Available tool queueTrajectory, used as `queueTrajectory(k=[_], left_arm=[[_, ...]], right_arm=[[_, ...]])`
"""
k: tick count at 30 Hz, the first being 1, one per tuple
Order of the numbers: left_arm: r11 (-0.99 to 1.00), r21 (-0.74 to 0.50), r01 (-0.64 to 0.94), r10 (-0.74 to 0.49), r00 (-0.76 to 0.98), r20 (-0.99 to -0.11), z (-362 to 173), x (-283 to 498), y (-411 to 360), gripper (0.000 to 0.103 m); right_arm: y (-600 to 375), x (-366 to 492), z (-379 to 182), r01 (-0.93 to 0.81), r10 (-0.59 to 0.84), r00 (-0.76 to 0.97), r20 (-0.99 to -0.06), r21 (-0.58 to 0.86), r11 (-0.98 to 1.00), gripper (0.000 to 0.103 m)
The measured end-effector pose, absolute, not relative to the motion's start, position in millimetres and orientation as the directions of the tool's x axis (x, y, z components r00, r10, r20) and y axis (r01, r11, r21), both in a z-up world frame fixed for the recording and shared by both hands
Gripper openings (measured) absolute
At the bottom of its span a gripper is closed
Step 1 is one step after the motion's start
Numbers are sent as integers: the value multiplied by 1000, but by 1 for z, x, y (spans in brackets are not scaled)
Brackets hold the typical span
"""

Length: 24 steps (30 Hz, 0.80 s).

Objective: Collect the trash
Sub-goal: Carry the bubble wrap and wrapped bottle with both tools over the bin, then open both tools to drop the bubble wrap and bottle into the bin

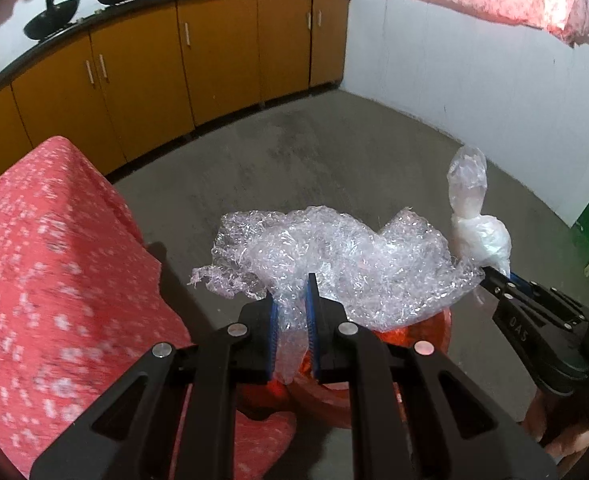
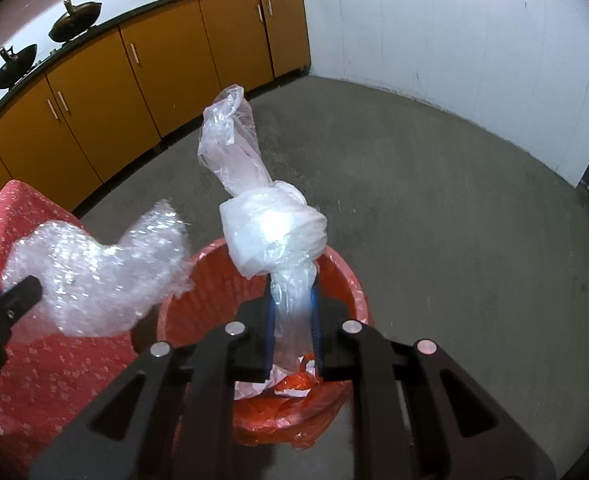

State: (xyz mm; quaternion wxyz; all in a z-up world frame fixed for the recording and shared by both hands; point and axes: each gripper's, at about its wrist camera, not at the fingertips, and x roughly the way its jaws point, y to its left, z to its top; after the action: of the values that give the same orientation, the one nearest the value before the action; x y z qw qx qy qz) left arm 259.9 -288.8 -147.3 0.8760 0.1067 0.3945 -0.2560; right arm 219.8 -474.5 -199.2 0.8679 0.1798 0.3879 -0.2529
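The landmark is a round orange-red plastic waste bin (image 2: 346,280) lined with an orange bag, standing on a grey concrete floor (image 2: 434,200).

Left gripper (image 1: 294,300): its blue-padded black fingers (image 1: 271,320) are clamped on a crumpled sheet of clear bubble wrap (image 1: 334,260). The sheet spreads out ahead of the fingers and hangs above the bin, covering most of the opening in the left wrist view. In the right wrist view the same sheet sits over the bin's left rim and partly over a red, white-speckled cloth-covered seat (image 2: 34,360) just beside the bin.

Right gripper (image 2: 293,308): its jaws are closed on the lower tail of a knotted translucent white plastic bag (image 2: 274,232). The knot and loose upper end rise above the fingers. The bag is held directly over the bin's opening, not touching the rim as far as can be seen. Crumpled orange and white scraps (image 2: 294,384) lie inside the bin.

Behind the bin, well apart, a row of mustard-yellow cabinets (image 2: 154,68) runs along the wall, with dark woks (image 2: 74,20) on the counter.
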Motion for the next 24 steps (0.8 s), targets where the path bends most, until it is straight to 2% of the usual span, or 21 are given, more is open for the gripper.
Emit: queueTrajectory(k=[18,24], left_arm=[[831,50,554,-324,555,-766,-178,280,-334,13],[832,43,554,-319,540,-779,-186,280,-340,13]], right_arm=[[-485,234,-228,595,-262,525,-810,129,793,16],[-482,239,-237,585,-252,521,-815,126,801,20]])
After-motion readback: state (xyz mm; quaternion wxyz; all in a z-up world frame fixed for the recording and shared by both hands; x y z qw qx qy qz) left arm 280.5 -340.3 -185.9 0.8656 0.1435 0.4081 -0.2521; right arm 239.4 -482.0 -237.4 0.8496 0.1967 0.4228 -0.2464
